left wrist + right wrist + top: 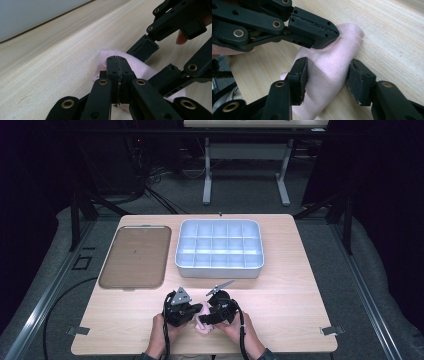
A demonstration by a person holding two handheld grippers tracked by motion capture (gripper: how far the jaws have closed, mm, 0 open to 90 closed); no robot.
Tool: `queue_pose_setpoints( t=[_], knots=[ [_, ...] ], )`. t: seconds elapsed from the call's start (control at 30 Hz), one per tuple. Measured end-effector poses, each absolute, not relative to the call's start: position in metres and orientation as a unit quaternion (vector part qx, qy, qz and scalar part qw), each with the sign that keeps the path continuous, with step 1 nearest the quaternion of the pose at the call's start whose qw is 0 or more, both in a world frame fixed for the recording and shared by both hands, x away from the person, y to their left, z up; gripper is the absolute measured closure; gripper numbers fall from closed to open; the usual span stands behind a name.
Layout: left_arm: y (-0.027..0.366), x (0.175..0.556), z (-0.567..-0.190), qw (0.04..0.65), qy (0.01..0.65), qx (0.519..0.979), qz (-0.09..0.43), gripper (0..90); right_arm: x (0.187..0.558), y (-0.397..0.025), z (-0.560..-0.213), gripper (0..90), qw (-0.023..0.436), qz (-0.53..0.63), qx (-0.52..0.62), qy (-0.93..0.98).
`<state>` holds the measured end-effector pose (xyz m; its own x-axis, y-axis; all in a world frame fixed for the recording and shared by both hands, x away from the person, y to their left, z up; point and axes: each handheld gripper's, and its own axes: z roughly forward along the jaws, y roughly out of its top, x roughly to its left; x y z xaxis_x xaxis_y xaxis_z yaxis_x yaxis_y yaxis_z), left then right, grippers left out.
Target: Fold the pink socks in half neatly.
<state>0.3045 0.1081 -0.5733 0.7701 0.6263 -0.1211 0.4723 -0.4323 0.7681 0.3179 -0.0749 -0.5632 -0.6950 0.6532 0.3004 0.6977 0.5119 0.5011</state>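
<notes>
Near the table's (280,330) front edge, a pink cloth (329,67) lies bunched on the wood as the left gripper (334,31), jaws pressed together, pinches its top fold while the right gripper (327,81) straddles it with jaws spread, a compartmented white tray (219,269) and brown tray (135,256) well behind.

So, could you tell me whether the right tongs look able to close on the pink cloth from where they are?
Probably yes: the right tongs stand open astride the pink cloth, with nothing between. The left tongs, shut, pinch its far end only.
</notes>
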Motion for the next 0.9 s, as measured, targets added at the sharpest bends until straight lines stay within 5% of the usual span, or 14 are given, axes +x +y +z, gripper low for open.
queue_pose_setpoints(
  t=[0.4,0.67,0.9],
  knots=[
    [0.108,0.305,-0.573,0.423,0.326,0.840,0.097,89.6,0.327,-0.087,-0.571,69.9,0.093,-0.339,-0.405,-0.844],
    [0.111,0.306,-0.573,0.443,0.332,0.828,0.091,89.1,0.331,-0.095,-0.575,73.4,0.118,-0.353,-0.398,-0.838],
    [0.129,0.307,-0.564,0.451,0.381,0.796,0.136,62.1,0.326,-0.093,-0.574,74.6,0.087,-0.362,-0.384,-0.845]
  ],
)
